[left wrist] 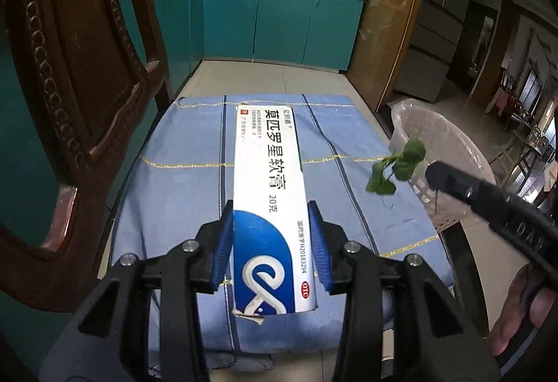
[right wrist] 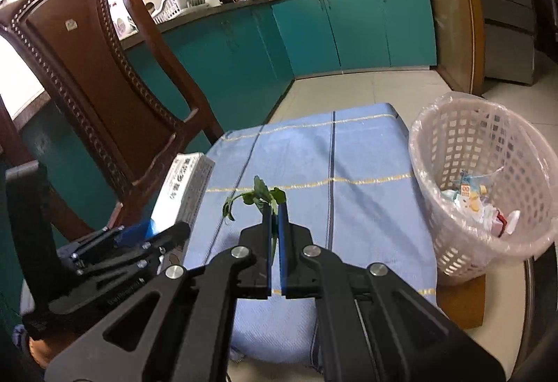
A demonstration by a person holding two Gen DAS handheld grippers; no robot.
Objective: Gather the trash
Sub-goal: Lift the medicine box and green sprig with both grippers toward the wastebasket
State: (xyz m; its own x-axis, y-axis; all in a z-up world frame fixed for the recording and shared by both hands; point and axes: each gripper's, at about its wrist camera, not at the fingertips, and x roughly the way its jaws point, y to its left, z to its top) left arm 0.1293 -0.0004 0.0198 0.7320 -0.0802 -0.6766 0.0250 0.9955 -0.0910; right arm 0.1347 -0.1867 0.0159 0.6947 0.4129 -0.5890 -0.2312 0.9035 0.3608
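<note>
My left gripper (left wrist: 270, 211) is shut on a long white and blue ointment box (left wrist: 268, 180) and holds it above the blue cloth (left wrist: 181, 173). The box also shows in the right wrist view (right wrist: 185, 186). My right gripper (right wrist: 275, 207) is shut on a green leafy sprig (right wrist: 256, 195) and holds it above the cloth (right wrist: 366, 207). The sprig shows in the left wrist view (left wrist: 397, 169), near the rim of the white trash basket (left wrist: 443, 145). The basket (right wrist: 488, 173) stands to the right of the cloth with a plastic liner and several pieces of trash inside.
A carved wooden chair (left wrist: 69, 68) stands close on the left, also in the right wrist view (right wrist: 87, 68). Teal kitchen cabinets (left wrist: 279, 23) with pots line the far wall. A wooden door frame (left wrist: 394, 33) rises behind the basket. Tiled floor lies beyond the cloth.
</note>
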